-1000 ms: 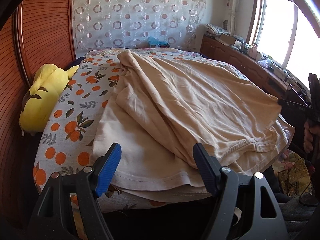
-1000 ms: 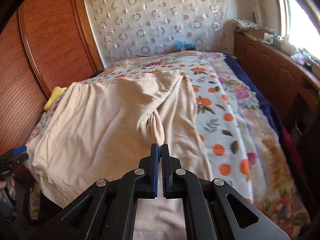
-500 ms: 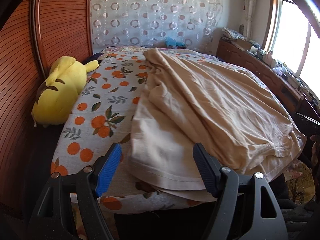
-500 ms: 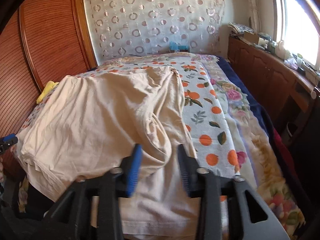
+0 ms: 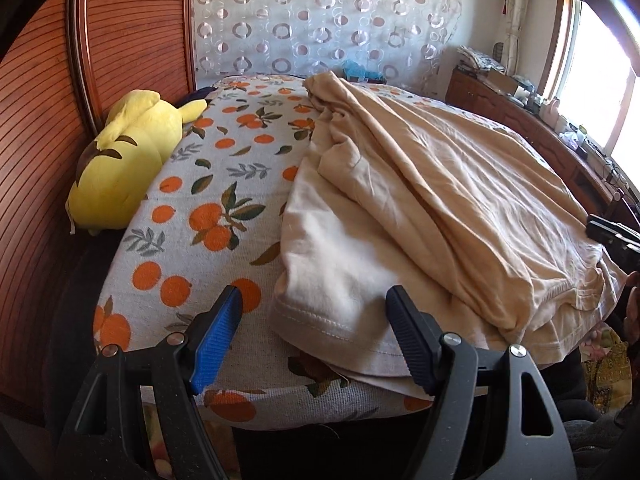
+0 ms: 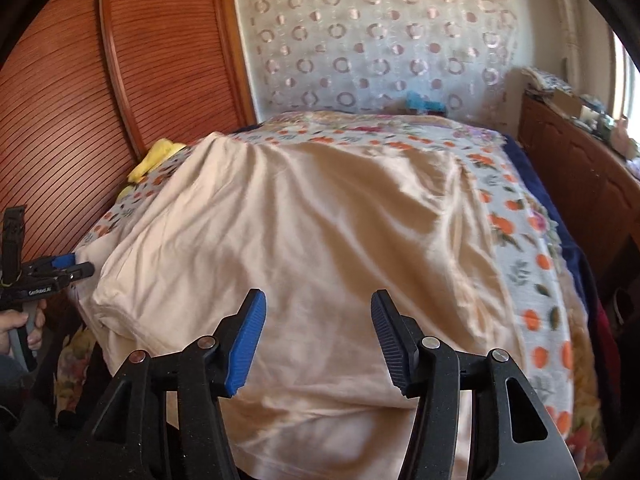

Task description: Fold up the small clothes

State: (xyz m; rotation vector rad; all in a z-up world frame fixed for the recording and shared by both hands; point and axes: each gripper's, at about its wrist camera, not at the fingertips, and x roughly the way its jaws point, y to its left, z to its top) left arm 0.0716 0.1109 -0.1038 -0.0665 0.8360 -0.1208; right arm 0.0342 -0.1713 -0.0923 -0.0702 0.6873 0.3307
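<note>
- Right now your left gripper (image 5: pixel 314 338) hangs at the near corner of the bed (image 5: pixel 192 216), jaws spread wide with nothing between them; the hemmed corner of the shirt (image 5: pixel 420 208) lies just beyond and between the two fingers.
- Your right gripper (image 6: pixel 318 340) has its jaws wide apart too, empty, poised over the shirt (image 6: pixel 320 240) near its close edge.
- That beige shirt is spread across the orange-print bedcover, one half folded over the other, so a paler lower layer shows along the left side in the left wrist view.
- From the right wrist view, your left gripper (image 6: pixel 76 266) sits at the shirt's left corner; whether it touches the cloth is unclear.
- A yellow plush toy (image 5: pixel 124 164) lies at the bed's left edge, against the wooden wall panel (image 5: pixel 44 92), well apart from the shirt.
</note>
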